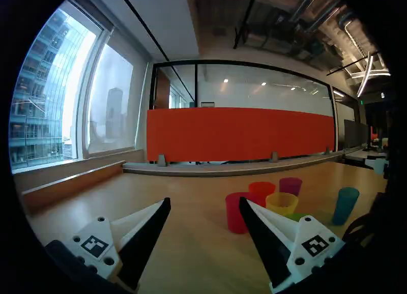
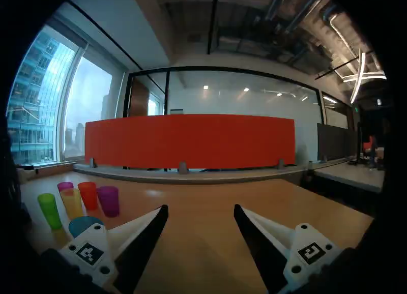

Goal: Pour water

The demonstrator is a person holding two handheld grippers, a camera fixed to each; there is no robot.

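six plastic cups (image 1: pixel 281 202) cluster on one wooden table (image 1: pixel 198 243).

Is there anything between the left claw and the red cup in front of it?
Nothing visible. Only bare table lies between the open left claw and the red cup; the yellow cup stands beyond it.

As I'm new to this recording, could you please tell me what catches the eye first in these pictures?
The long orange-red partition panel across the far edge of the light wooden table draws the eye first. Next comes the cluster of bright plastic cups standing on it, just beyond the open left hand-held gripper. The tall windows, with city buildings outside, line the wall at the left edge of both views.
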